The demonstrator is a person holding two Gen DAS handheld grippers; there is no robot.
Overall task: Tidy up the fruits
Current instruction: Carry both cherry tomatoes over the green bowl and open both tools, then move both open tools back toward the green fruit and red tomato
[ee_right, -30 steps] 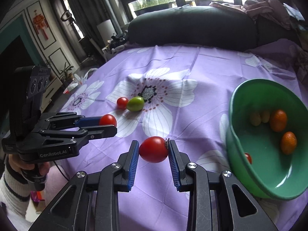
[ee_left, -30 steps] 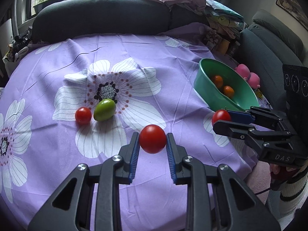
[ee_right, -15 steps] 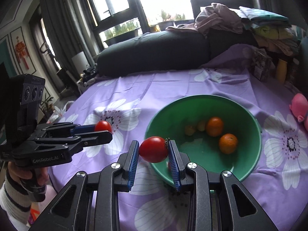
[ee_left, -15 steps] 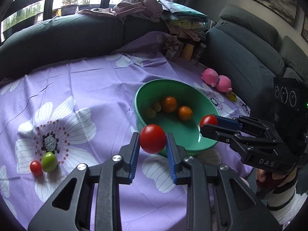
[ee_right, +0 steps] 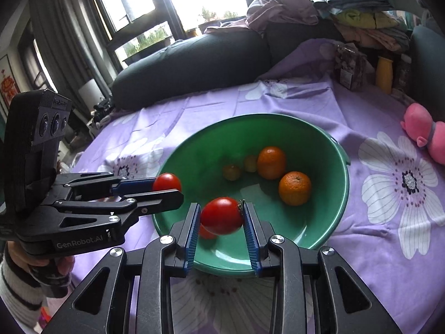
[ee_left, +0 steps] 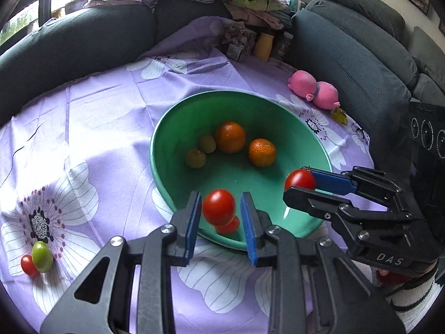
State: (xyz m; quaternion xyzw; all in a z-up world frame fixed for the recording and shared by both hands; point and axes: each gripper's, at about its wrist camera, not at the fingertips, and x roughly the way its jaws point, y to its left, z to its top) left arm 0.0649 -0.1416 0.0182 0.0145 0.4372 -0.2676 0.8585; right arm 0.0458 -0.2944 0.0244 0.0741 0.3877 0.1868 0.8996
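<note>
A dark sofa (ee_left: 83, 36) is seen curving round the far side of the counter (ee_left: 97, 111), which is covered by a purple cloth printed with white flowers. A green bowl (ee_left: 178, 128) is set on the counter, right of centre.

The left hand-held gripper (ee_left: 221, 196) is held over the near rim of the bowl. Its jaws have just been opening, and they stand narrow, with a round red tomato (ee_left: 219, 207) between the blue pads and a thin gap shown at the right pad. The right hand-held gripper (ee_right: 221, 207) is poised over the same near rim, and an oval red tomato (ee_right: 221, 215) with a small stem is clamped between its pads.

A pink plush toy (ee_left: 314, 90) is laid on the cloth at the far right.

Inside the bowl, two oranges (ee_left: 230, 137) are placed side by side. A third tomato (ee_left: 228, 225) is seen lying at the near wall, below the grippers. Two small yellow-green fruits (ee_left: 195, 158) are found left of the oranges.

At the near left of the counter, a green fruit (ee_left: 42, 256) is touched by a small red tomato (ee_left: 27, 264).
</note>
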